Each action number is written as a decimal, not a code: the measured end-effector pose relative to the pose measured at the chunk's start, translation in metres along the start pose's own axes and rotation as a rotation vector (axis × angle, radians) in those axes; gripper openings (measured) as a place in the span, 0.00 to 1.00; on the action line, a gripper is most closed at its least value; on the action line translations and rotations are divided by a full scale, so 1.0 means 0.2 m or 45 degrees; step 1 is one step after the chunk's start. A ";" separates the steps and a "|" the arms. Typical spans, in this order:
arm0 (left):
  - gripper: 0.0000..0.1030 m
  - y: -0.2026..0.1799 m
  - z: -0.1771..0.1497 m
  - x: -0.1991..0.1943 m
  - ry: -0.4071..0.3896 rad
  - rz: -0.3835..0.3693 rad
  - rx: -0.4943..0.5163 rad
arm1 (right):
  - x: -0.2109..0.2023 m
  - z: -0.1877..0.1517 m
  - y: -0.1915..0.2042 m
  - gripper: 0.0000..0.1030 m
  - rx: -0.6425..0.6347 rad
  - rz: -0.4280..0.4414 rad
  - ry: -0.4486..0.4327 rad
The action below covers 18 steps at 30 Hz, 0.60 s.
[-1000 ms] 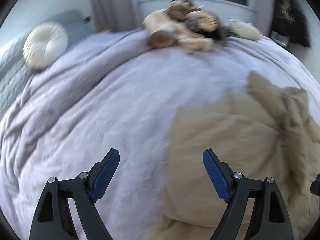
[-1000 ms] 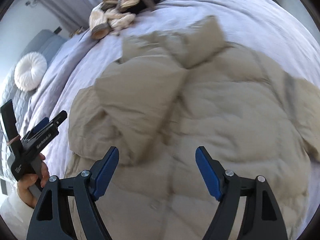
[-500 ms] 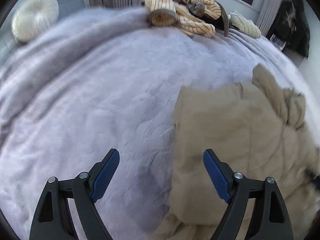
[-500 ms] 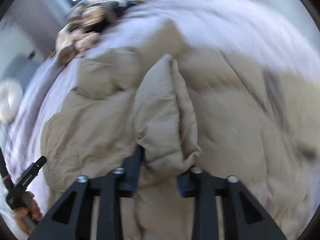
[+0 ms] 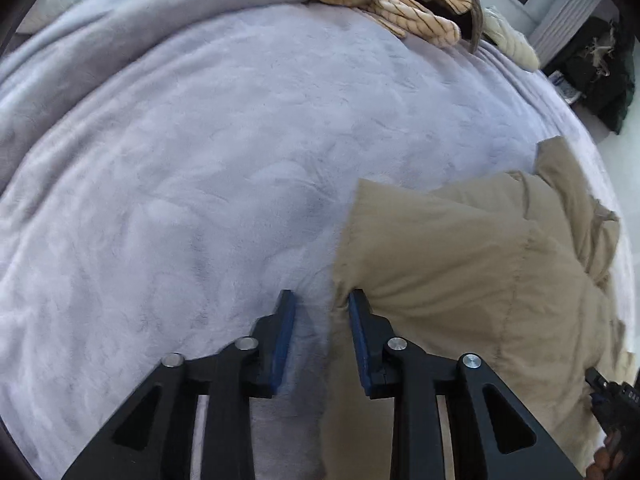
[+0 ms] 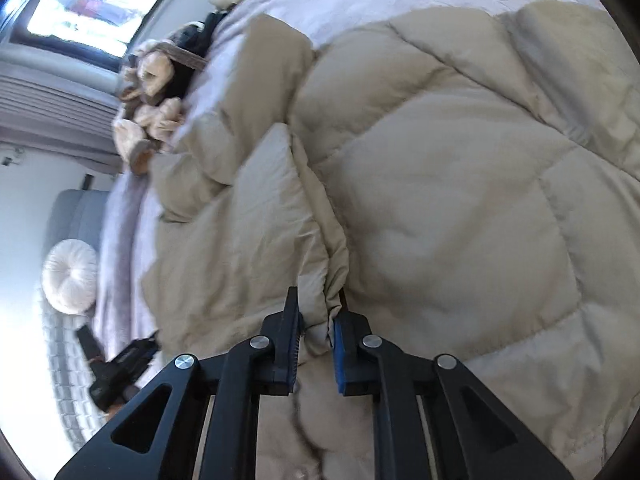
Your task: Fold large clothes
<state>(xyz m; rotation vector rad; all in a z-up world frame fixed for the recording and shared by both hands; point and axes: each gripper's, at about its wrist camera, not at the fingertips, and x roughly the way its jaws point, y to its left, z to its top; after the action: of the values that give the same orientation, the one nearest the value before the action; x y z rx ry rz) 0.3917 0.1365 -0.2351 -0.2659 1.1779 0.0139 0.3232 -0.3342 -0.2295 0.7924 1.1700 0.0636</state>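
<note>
Now both jaws are closing: right gripper (image 6: pixel 318 314) pinches a fold of the beige quilted puffer coat (image 6: pixel 440 208) on the lilac plush bedspread (image 5: pixel 200 160); left gripper (image 5: pixel 322 306) narrows at its edge. Seat both grips fully before lifting evenly.

Beige puffy jacket (image 6: pixel 440 200), apparently rumpled.

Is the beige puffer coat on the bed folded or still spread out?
Mostly spread: the beige puffer coat covers the bed with one sleeve flopped across it, no neat fold.
</note>
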 end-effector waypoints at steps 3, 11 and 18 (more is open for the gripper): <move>0.29 0.03 0.00 -0.06 -0.041 0.043 -0.031 | 0.01 0.01 -0.03 0.13 -0.018 -0.019 -0.006; 0.29 -0.11 -0.11 -0.32 -0.177 0.023 0.124 | -0.07 -0.01 -0.01 0.13 -0.132 -0.103 -0.023; 0.29 -0.22 -0.26 -0.07 -0.065 0.139 0.199 | -0.12 -0.02 -0.01 0.19 -0.207 -0.137 -0.034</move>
<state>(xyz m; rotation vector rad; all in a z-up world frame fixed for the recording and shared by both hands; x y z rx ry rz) 0.3467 0.0838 -0.2320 -0.0626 1.1351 0.0240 0.3097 -0.3440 -0.2130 0.5843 1.1650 0.0581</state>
